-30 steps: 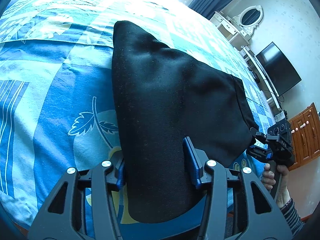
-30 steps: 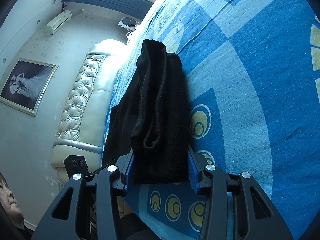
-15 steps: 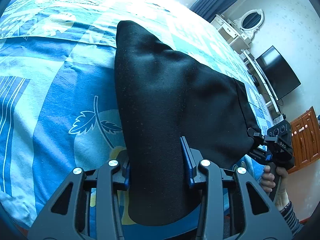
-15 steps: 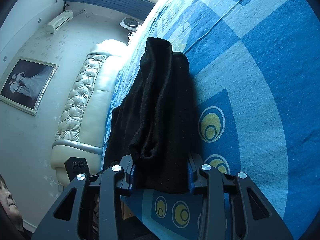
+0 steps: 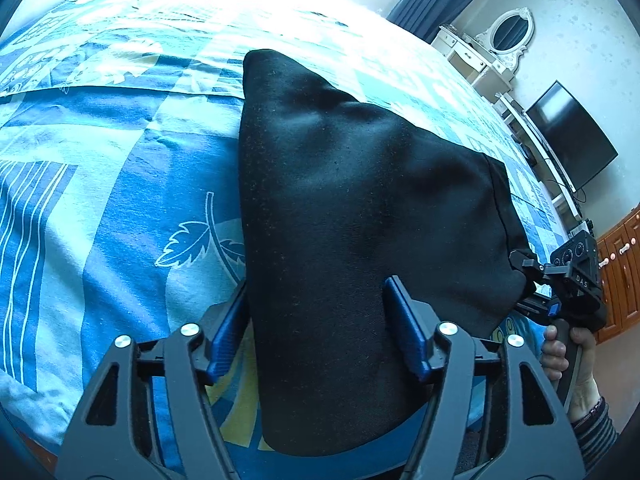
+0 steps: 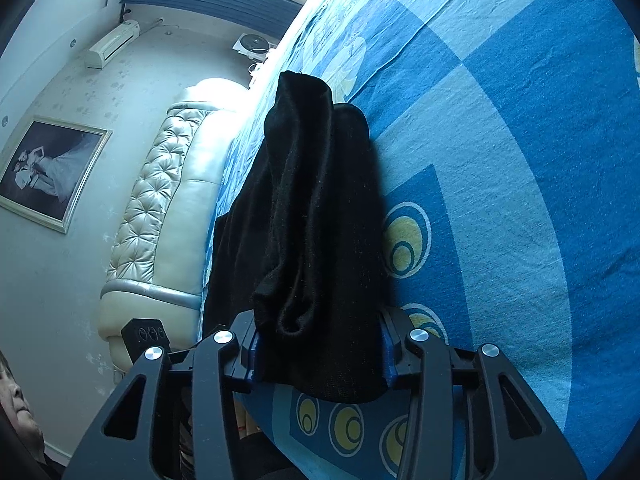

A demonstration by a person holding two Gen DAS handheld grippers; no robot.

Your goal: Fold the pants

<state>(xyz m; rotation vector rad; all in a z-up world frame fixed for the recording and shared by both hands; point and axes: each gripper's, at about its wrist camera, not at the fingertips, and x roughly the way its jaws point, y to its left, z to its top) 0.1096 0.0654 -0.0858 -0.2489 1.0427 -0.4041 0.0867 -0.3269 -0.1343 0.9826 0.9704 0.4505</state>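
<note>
Left tool (image 5: 316,332) first: its jaws straddle the near end of the pants (image 5: 352,208) and are opening. A gap shows at the right pad (image 5: 404,332), so the cloth lies between the pads unpinched. The pants are a dark, folded slab on the bed (image 5: 100,220), running from the near edge toward the middle, with the narrow end farthest away. At the near right corner of the slab, the right tool (image 5: 532,280) meets the cloth, a hand (image 5: 568,356) on its grip.

From the right wrist, the right tool (image 6: 320,356) has the bunched end of the pants (image 6: 316,216) between its pads. Its jaws are opening too, though the cloth fills the gap and I cannot tell whether the pads yet clear it. The layers there look lumpy and uneven, lying near the bed's (image 6: 520,200) edge. The headboard (image 6: 160,208) rises beyond.

My judgement is that the fold has just been laid and the step in hand is letting go. To do it well, spread both tools fully before drawing back, and pull out low and straight so no pad drags the top layer. The bunched right end probably needs smoothing flat afterwards.
</note>
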